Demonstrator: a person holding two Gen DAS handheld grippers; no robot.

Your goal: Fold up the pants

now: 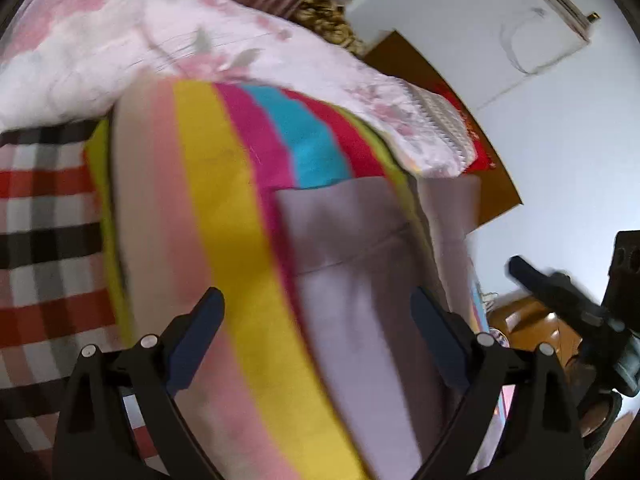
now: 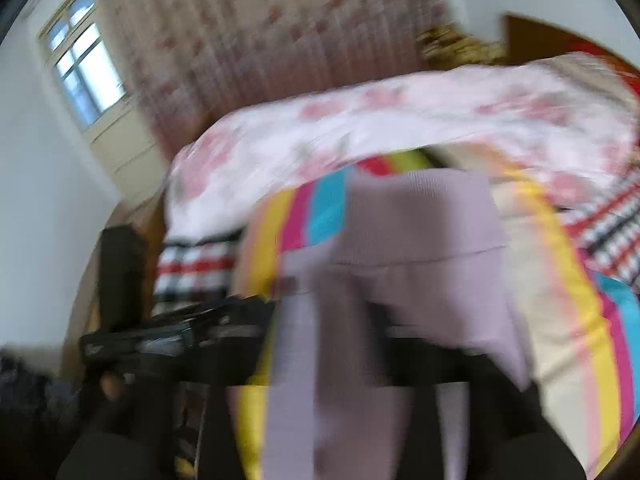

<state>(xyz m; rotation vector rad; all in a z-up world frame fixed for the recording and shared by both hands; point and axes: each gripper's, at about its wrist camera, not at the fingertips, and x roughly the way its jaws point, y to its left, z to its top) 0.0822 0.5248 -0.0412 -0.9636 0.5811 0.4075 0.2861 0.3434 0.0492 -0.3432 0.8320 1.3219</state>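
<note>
Lilac pants [image 1: 352, 264] lie flat on a bright striped sheet [image 1: 224, 208], waistband toward the far side. My left gripper [image 1: 318, 316] hovers just above them, open wide, its blue-padded fingers [image 1: 204, 320] straddling the left edge of the fabric with nothing gripped. In the blurred right wrist view the pants [image 2: 412, 220] fill the middle, and a strip of the fabric hangs down between the smeared black fingers of my right gripper [image 2: 344, 344], which stand wide apart and open. The right gripper [image 1: 560, 296] also shows at the right edge of the left wrist view, off the bed.
A pink floral quilt [image 1: 168, 48] is bunched along the far side of the bed. A red, black and white plaid blanket [image 1: 44, 216] covers the left part. A brown headboard [image 1: 436, 80] and white wall stand to the right. A curtain [image 2: 256, 40] and window [image 2: 84, 68] lie beyond.
</note>
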